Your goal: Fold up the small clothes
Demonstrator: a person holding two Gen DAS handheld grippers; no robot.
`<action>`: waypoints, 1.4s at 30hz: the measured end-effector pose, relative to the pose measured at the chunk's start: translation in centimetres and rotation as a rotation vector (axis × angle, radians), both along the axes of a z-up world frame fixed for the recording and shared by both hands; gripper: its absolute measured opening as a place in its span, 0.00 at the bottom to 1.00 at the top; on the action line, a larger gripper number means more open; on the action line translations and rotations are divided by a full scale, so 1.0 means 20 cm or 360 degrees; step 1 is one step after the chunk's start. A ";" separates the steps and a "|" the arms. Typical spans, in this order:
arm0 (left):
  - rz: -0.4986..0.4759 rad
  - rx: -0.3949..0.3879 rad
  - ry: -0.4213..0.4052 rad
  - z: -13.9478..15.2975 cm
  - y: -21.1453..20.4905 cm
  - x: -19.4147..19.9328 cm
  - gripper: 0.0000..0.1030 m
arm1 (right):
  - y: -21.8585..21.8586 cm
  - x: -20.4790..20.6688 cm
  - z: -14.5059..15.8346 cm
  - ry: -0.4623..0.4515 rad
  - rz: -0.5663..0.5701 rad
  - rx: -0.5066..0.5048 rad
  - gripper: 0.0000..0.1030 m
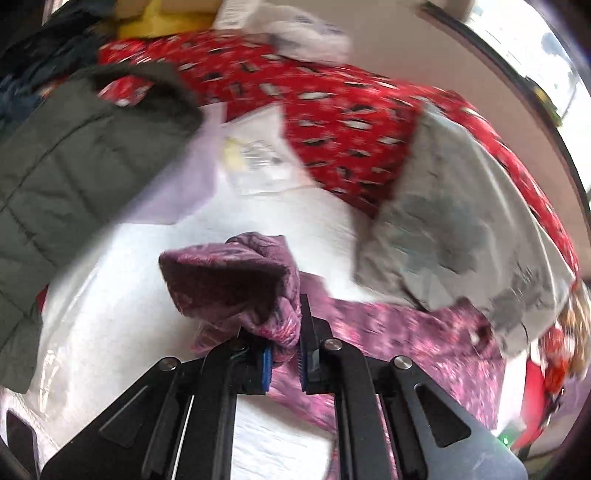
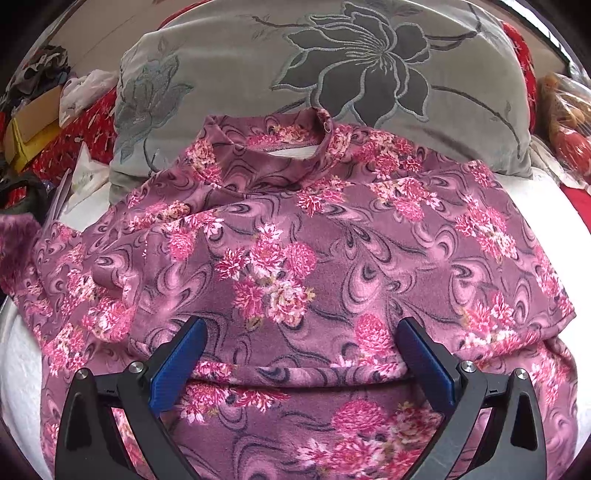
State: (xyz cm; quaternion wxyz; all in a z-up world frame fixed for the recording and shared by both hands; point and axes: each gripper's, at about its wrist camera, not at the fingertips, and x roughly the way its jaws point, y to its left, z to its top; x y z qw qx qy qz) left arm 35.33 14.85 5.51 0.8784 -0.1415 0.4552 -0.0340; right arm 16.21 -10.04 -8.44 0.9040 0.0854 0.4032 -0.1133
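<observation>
1. The floral top (image 2: 295, 258), a purple-pink garment printed with pink blossoms and dark swirls, lies spread front-up on a white bed cover (image 2: 14, 369), its collar (image 2: 295, 136) at the far end against a pillow.
2. A fold runs across the lower part of the top, just in front of the right claw.
3. One sleeve of the top (image 1: 236, 280) is lifted off the bed; its open cuff faces the left wrist camera, dark inside.
4. The left claw (image 1: 286, 354) is pressed together on that sleeve, the cloth bunched between its blue pads (image 1: 266, 369).
5. The rest of the top (image 1: 406, 347) trails away to the right of the left claw, lying on the white cover (image 1: 110, 314); this view is blurred.
6. The right claw (image 2: 301, 354) stands spread wide over the lower middle of the top, its blue pads (image 2: 177, 365) well apart and nothing pinched between them.
7. The grey pillow (image 2: 332, 74), embroidered with a large dark flower, sits just beyond the collar, touching it.
8. Behind the pillow lies a red patterned cloth (image 1: 332, 110).
9. A dark olive quilted jacket (image 1: 74, 166) rests at the left in the left wrist view, beside a pale lilac piece (image 1: 184, 184).
10. A clear plastic bag with a printed label (image 1: 255, 155) lies between the jacket and the red cloth.
11. A yellow object (image 1: 162, 22) shows at the far edge, too blurred to identify.
</observation>
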 end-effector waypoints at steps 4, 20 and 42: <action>-0.0116 0.0038 -0.0044 0.06 -0.22 -0.04 0.08 | -0.13 -0.06 0.06 -0.0015 -0.0058 -0.0014 1.00; -0.0484 0.0043 0.0117 -0.09 -1.04 -0.20 0.08 | -0.43 -0.27 -0.06 -0.0004 -0.0116 -0.0148 0.99; -0.0508 -0.0128 0.0255 -0.39 -0.89 -0.49 0.48 | -0.44 -0.22 0.00 0.0039 -0.0122 -0.0101 0.99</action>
